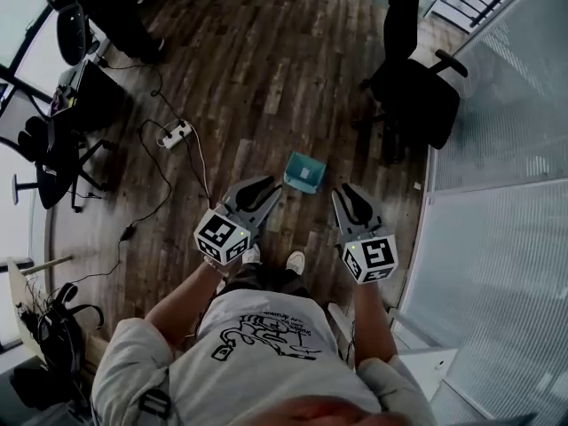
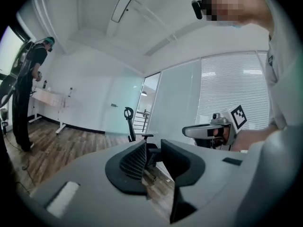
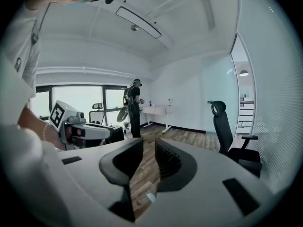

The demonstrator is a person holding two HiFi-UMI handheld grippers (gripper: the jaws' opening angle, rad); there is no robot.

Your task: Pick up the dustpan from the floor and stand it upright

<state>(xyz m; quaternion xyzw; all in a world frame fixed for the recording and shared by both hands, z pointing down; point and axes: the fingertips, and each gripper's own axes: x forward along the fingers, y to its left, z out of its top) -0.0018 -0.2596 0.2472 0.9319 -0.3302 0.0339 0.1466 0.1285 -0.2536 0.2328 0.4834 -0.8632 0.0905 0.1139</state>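
- The dustpan [image 1: 304, 172], a teal one, sits on the wooden floor [image 1: 266, 60] just above the centre of the head view. It is a little ahead of the person's shoes [image 1: 295, 262] and lies between the two raised grippers as the picture frames them.
- From this steep angle the dustpan reads as a compact block, not a flat scoop lying open. It seems to be standing on its own, though its exact tilt is hard to tell from above.
- The left gripper [image 1: 259, 188] hangs at centre left of the head view, clear of the dustpan. In the left gripper view its jaws stand a modest way apart, with only floor and a distant office chair showing in the gap [image 2: 152, 157].
- The right gripper [image 1: 348, 195] hangs at centre right, also apart from the dustpan. In the right gripper view its jaws leave a narrow gap with nothing held [image 3: 149, 157], and floorboards show through it.
- Neither gripper touches the task's thing, and both point out across the room, not down at the floor.
- Judged from how things lie, the pick-up and the setting upright look done, and the release too.
- What may remain is only to check that the dustpan stays up unaided.
- A black office chair [image 1: 413, 96] at upper right and a power strip [image 1: 175, 134] at left are well apart from it.
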